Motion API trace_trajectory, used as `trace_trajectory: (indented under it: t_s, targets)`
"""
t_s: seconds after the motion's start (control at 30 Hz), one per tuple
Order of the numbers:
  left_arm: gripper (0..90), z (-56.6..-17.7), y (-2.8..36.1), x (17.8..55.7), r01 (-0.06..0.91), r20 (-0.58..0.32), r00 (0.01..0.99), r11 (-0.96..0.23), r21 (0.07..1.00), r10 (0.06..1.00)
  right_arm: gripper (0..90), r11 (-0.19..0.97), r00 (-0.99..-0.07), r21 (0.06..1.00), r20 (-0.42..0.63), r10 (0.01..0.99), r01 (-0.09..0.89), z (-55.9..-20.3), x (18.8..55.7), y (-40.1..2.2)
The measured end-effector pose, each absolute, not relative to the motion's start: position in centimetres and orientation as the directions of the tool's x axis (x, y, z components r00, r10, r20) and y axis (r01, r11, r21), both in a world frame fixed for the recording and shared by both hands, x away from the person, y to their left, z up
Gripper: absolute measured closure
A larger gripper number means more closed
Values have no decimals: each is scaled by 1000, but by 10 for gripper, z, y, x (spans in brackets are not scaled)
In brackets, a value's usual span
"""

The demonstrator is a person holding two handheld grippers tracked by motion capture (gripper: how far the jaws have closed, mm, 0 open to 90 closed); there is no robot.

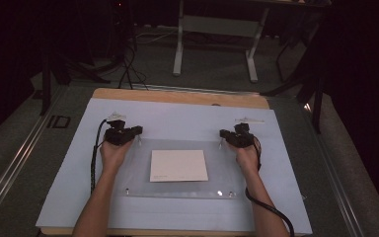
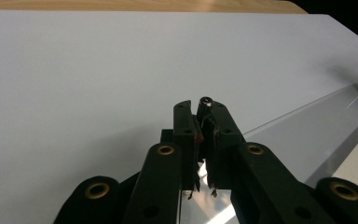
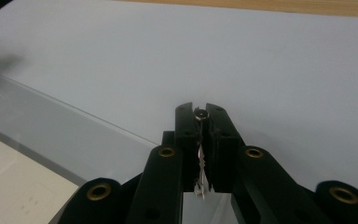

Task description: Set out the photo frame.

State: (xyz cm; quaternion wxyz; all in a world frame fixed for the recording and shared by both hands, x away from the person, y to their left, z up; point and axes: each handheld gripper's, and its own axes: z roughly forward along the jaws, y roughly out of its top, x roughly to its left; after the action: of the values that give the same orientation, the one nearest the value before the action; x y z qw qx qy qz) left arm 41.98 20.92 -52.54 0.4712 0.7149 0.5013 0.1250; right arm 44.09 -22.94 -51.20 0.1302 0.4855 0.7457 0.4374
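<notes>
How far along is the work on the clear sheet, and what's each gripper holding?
Done: the clear sheet lies flat over the white card, with small fasteners showing at its near corners. In hand: the left gripper and right gripper are each shut on a small screw-like pin at the sheet's far corners. Left, probably: seating those two pins; the frames don't show them in yet.

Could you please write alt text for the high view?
Two hands hold black tongs, left and right, both shut, at the far corners of a clear plastic sheet covering a white card on a pale blue mat.
</notes>
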Motion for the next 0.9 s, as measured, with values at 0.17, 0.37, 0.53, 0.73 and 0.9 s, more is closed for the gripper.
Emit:
trace_trajectory:
  t_s: [0.17,0.37,0.53,0.73,0.9]
  targets:
    - [850,-526,209,424,611,-313,451,-34,791,836,849,118,-476,772,257,841,625,-513,447,-229]
    - [853,-527,209,430,628,-347,431,-1,779,833,852,82,-457,761,297,838,643,-515,455,-230]
    - [852,-525,207,435,648,-349,407,3,762,844,854,57,-434,749,318,843,660,-516,460,-228]
    - [845,-524,207,435,653,-342,409,-9,757,846,856,49,-425,745,323,846,665,-517,461,-227]
    - [836,-521,207,435,649,-320,419,-33,760,850,857,46,-408,734,323,854,677,-516,463,-225]
